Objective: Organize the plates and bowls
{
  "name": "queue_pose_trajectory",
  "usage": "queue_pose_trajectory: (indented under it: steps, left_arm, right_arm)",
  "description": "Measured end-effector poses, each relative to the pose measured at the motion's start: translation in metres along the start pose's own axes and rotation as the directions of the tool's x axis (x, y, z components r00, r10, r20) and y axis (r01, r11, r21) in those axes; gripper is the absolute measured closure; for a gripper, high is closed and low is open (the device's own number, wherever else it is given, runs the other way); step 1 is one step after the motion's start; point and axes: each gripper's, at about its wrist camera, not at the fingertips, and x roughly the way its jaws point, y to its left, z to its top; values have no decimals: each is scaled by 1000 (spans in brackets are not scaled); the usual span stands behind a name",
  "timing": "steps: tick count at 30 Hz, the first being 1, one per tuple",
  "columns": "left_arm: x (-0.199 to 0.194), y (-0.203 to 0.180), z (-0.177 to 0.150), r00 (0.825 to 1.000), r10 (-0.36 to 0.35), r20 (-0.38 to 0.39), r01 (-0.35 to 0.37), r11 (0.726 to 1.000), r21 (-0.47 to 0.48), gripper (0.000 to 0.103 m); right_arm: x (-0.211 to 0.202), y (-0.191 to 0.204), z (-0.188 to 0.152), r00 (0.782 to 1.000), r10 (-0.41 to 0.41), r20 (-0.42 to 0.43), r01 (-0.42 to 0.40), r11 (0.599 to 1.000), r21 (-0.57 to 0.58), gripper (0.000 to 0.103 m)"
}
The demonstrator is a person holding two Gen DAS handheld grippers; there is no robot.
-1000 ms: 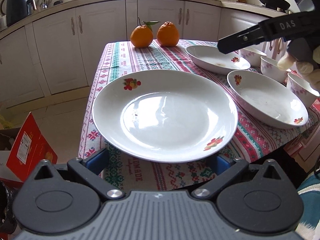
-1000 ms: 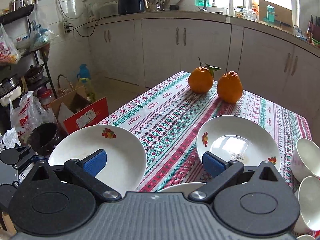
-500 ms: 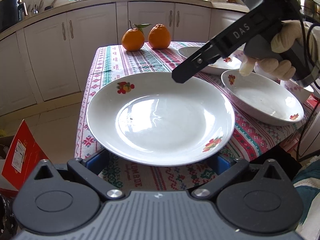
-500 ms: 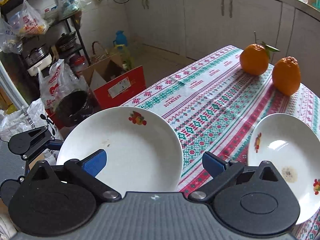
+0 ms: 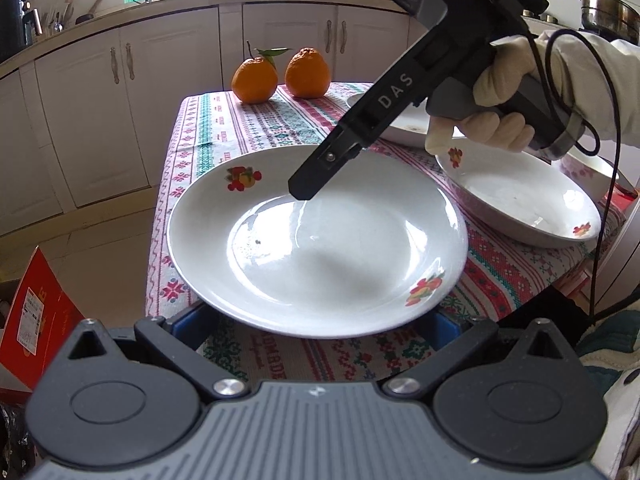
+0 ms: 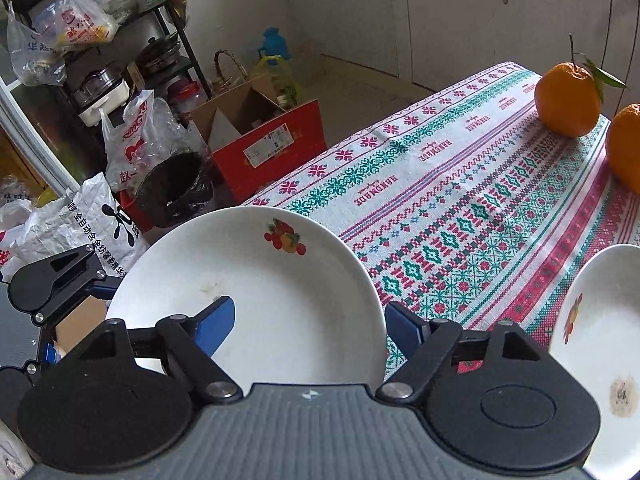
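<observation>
L wrist view: big white plate (image 5: 318, 240) at table's near edge, left gripper (image 5: 320, 320) spread under its rim, not pinching. R wrist view: right gripper (image 6: 308, 326) closing astride rim. Glazed ceramic: stiff, slick, breakable; take by rim.

Three white plates are counted in the left wrist view: a large plate (image 5: 318, 240) at centre, a second plate (image 5: 520, 200) at right, and a third plate (image 5: 394, 128) partly hidden behind the right gripper (image 5: 304, 190). Two oranges (image 5: 280, 76) are seen at upper centre. One red carton (image 6: 268, 148) is counted at upper left of the right wrist view
</observation>
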Motion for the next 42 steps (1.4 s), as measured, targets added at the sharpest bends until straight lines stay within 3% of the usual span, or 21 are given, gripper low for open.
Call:
queue_pose_trajectory:
  steps: [6,15,29,42]
  left_arm:
    - [1,1,2,1000,-9,-4,9,1000,10,0]
    - [1,3,2,1000,-28,-3,28,999,26,1]
    - [8,14,19,999,-31,-13,32,998,50,2]
    - [39,40,49,998,-58,-18,59,996,62,2]
  right_arm:
    - [7,-4,3,999,36,-30,-36,999,5,26]
    - [6,-8,4,997,69,-37,-68,997,29,26]
    - [-2,-14,18,999,48,-1,-48,998,37,25]
    - [0,-44,44,999,5,41,-7,999,48,25]
